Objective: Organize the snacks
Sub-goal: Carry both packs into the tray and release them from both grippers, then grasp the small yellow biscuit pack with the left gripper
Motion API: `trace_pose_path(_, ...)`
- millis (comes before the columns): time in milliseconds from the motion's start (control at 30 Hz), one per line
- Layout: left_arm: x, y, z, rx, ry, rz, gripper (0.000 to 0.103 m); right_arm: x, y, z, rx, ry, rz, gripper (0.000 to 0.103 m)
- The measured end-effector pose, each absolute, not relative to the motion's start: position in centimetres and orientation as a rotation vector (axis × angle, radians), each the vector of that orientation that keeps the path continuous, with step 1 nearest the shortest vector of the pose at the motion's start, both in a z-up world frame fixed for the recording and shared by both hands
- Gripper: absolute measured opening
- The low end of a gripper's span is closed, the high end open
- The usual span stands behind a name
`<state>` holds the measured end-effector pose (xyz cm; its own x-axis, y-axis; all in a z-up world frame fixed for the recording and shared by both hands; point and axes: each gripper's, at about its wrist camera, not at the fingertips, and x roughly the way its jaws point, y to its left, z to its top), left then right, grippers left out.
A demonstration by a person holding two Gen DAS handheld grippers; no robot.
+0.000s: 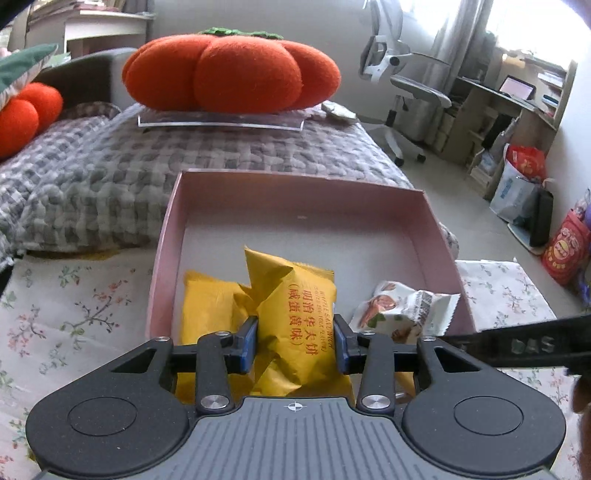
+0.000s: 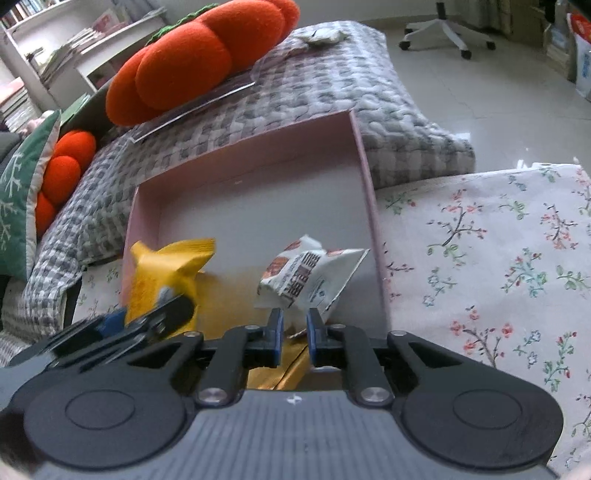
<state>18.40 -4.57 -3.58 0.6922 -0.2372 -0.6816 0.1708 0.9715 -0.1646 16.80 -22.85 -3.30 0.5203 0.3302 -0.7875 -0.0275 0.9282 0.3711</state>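
Yellow snack packet between left fingers

Daylight floods in from a window far ahead and to the right of the left tool, blown out to white glare, while the floor tiles beyond the right tool carry a pale sheen. Both views bulge with fisheye bending, dark corners crowding the frame edges. The left view is fairly crisp, whereas the right view is softer, with the yellow packet to the left of that tool smeared by motion blur.
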Motion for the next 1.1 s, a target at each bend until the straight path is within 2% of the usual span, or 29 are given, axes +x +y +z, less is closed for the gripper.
trace_pose_path(133,17.9,-4.0,-3.0,-0.079,0.729,-0.236,0.040,16.4,-22.7,-2.1,0.259,1.053,0.227,0.026)
trace_pose_path(167,18.1,-3.9,-2.8,-0.082,0.724,-0.237,0.045,16.2,-22.9,-1.8,0.248,1.073,0.241,0.030)
trace_pose_path(233,17.9,-3.3,-2.1,-0.093,0.705,-0.224,0.049,15.7,-23.4,-1.3,0.265,1.109,0.275,0.031)
trace_pose_path(400,17.6,-2.1,-0.9,-0.127,0.696,-0.219,0.047,14.9,-23.1,-1.6,0.362,1.194,0.451,0.032)
trace_pose_path(533,17.2,-1.2,-0.9,-0.131,0.719,-0.181,0.047,15.1,-20.9,-2.3,0.355,1.147,0.454,0.033)
trace_pose_path(733,16.5,1.8,-0.3,-0.210,0.731,-0.120,0.048,14.9,-19.2,-3.6,0.505,1.018,0.414,0.033)
trace_pose_path(867,15.1,4.5,0.4,-0.282,0.755,-0.072,0.048,14.5,-18.4,-2.0,0.461,0.957,0.398,0.042)
trace_pose_path(967,13.5,5.8,0.7,-0.300,0.787,-0.056,0.049,14.0,-18.4,-0.8,0.435,0.961,0.386,0.044)
trace_pose_path(1100,11.1,7.3,0.6,-0.281,0.834,-0.036,0.057,12.5,-17.4,-0.2,0.324,0.991,0.389,0.054)
